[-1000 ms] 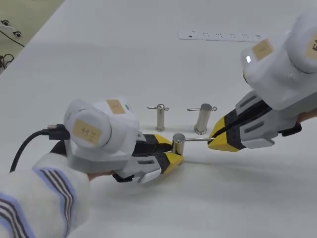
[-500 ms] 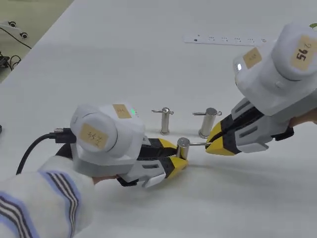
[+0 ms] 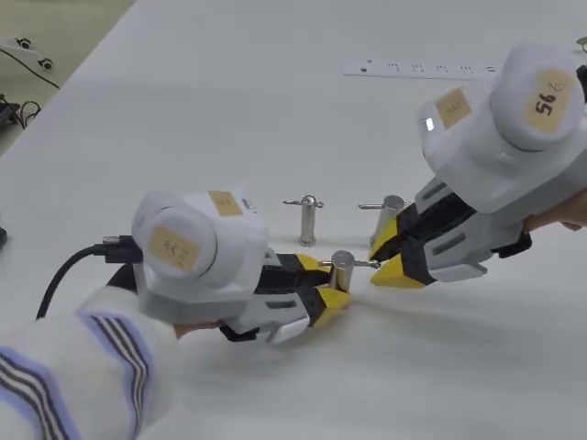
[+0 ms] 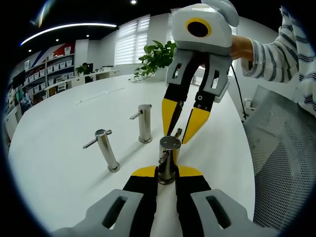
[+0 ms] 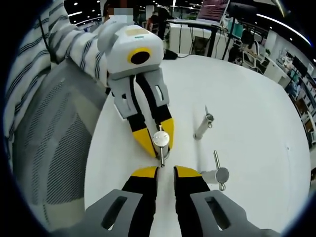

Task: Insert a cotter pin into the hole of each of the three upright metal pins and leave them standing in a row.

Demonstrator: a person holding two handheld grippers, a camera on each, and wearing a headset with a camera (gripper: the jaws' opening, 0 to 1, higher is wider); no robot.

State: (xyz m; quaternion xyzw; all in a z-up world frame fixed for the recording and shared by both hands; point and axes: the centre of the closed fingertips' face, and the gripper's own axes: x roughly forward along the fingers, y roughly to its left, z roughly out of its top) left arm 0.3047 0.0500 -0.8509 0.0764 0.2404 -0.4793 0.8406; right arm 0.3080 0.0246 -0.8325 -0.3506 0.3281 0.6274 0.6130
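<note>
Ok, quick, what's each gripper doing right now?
Left gripper: shut on the nearest metal pin.
Right gripper: open, tips beside the cotter pin.

There are three pins: one pin (image 3: 341, 269) between the left jaws, a second pin (image 3: 307, 223) and a third pin (image 3: 390, 213) just beyond them. There are three cotters, one at each: one cotter (image 3: 363, 265) at the right jaws' tips, another cotter (image 3: 295, 202) and a last cotter (image 3: 371, 207) past them. There are two grippers, the left gripper (image 3: 332, 282) and the right gripper (image 3: 381, 258), plus one strip (image 3: 426, 68) and one cable (image 3: 69, 266).
</note>
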